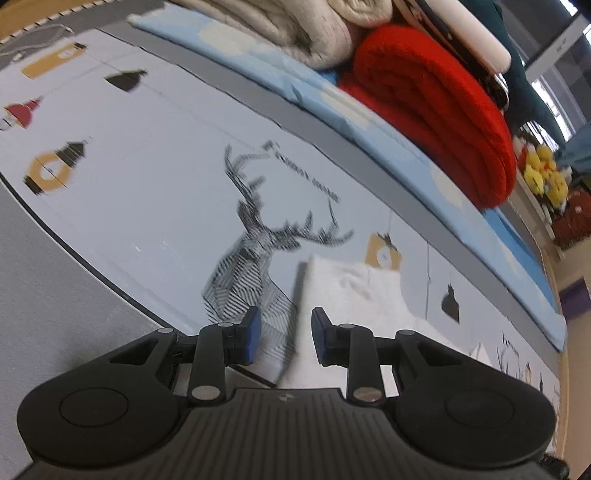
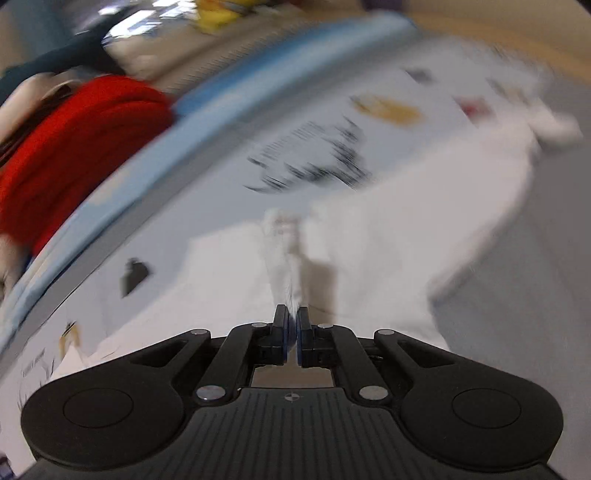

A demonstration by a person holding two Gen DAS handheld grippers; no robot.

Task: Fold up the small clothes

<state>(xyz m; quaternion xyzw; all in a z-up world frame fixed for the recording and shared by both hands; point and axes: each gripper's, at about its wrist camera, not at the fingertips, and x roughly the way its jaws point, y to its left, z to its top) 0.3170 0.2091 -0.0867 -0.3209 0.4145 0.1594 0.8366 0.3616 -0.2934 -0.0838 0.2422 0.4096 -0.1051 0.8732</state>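
Both wrist views low over the printed cloth [image 1: 147, 192], facing forward, sharing the red blanket [image 2: 81, 147] from opposite sides

Deer-print cloth [image 1: 147, 221] on table, window [image 1: 565, 48] behind.

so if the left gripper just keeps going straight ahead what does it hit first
Probably the white garment: its left edge lies just ahead of the open left gripper, on the printed cloth. Depth is uncertain.

Obstacles: red folded blanket [image 1: 436, 110] and beige folded blanket [image 1: 295, 26] stacked on blue mat [image 1: 369, 122] along the far edge of printed cloth [image 1: 147, 158]; white garment [image 2: 388, 229] spread near side. Free room: bare printed cloth around deer motif [image 1: 258, 236].
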